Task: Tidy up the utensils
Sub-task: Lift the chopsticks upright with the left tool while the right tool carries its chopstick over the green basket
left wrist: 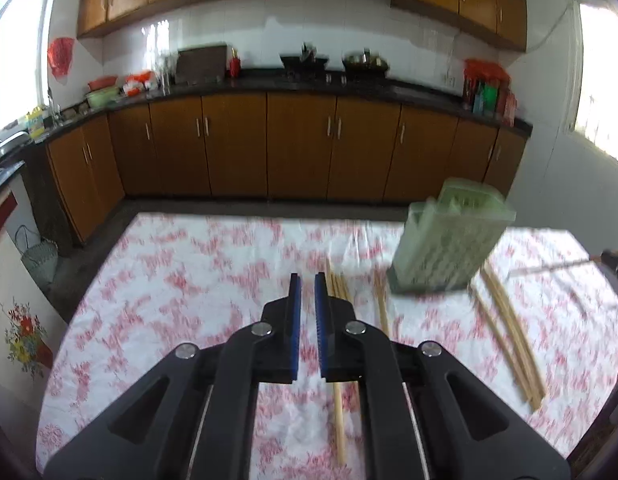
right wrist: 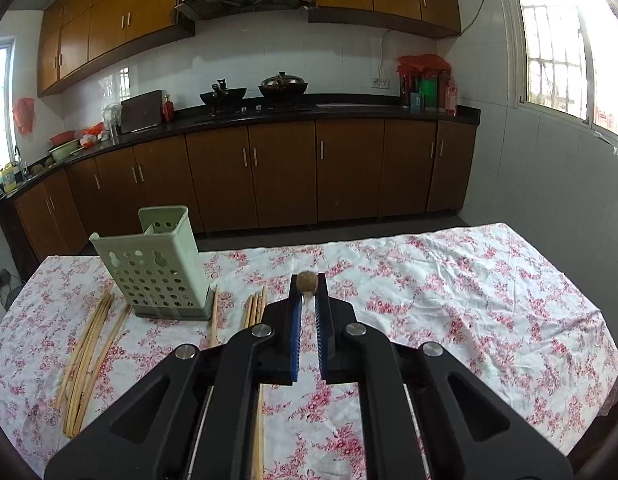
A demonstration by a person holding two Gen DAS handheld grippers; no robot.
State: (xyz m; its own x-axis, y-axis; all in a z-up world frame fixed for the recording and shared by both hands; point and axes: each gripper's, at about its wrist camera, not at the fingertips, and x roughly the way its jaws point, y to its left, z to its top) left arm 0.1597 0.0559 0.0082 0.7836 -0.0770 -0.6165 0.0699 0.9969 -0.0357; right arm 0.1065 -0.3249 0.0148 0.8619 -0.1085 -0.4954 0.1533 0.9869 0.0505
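Centrally, green holder (right wrist: 159,266) upright, chopsticks (right wrist: 87,354) alongside, tablecloth (right wrist: 469,300) rightward bare.

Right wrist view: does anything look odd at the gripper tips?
Yes. The right gripper pinches a chopstick end-on, its round tip facing the camera, while the other chopsticks lie scattered beside the holder.
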